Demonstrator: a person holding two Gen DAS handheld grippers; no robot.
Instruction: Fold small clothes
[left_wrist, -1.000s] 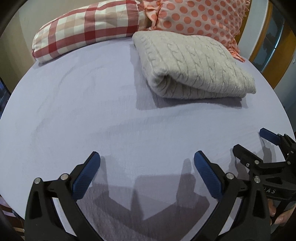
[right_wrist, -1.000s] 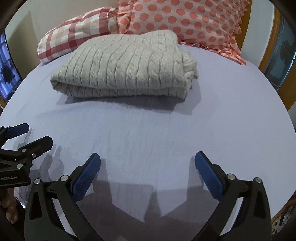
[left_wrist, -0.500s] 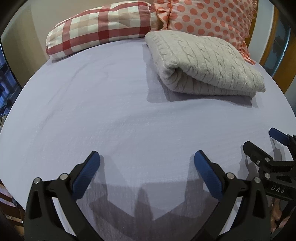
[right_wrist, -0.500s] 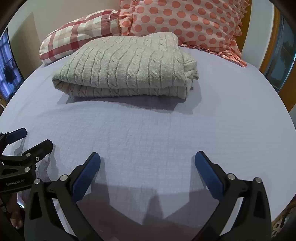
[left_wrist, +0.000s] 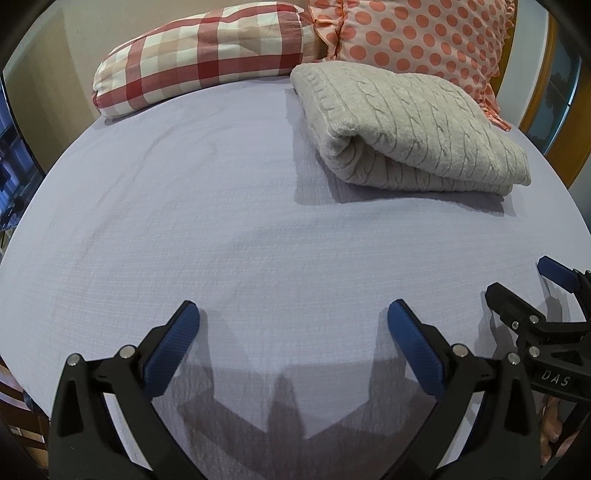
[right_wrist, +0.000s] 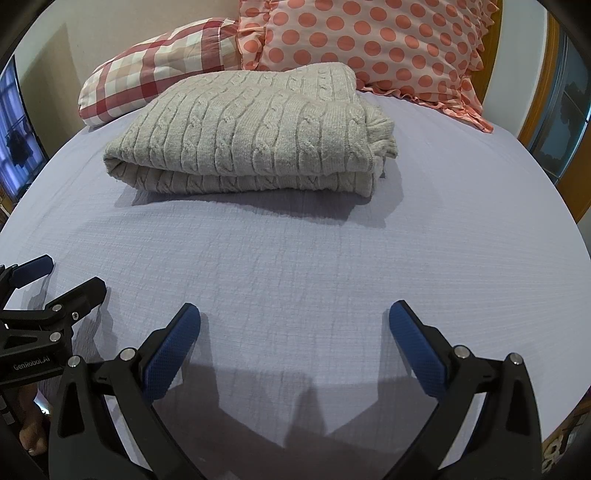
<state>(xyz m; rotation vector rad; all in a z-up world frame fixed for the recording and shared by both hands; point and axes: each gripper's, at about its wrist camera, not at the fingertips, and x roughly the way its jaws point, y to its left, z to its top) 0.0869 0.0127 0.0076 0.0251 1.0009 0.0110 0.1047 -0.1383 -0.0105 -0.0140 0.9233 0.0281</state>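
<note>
A cream cable-knit sweater (left_wrist: 402, 125) lies folded on the lilac bed sheet (left_wrist: 184, 206), at the far right in the left wrist view and at the far middle in the right wrist view (right_wrist: 251, 136). My left gripper (left_wrist: 293, 332) is open and empty, low over the near sheet, well short of the sweater. My right gripper (right_wrist: 295, 330) is open and empty too, near the bed's front edge. Each gripper shows at the side of the other's view: the right one (left_wrist: 524, 284) and the left one (right_wrist: 62, 280).
A red checked pillow (left_wrist: 207, 48) and an orange polka-dot pillow (right_wrist: 369, 40) lean at the head of the bed behind the sweater. A wooden frame (right_wrist: 569, 173) and window stand to the right. A dark window (right_wrist: 14, 144) is at the left.
Both grippers have drawn back and risen a little, staying open. The sweater sits farther off and more level in both views. It has not moved on the bed.
</note>
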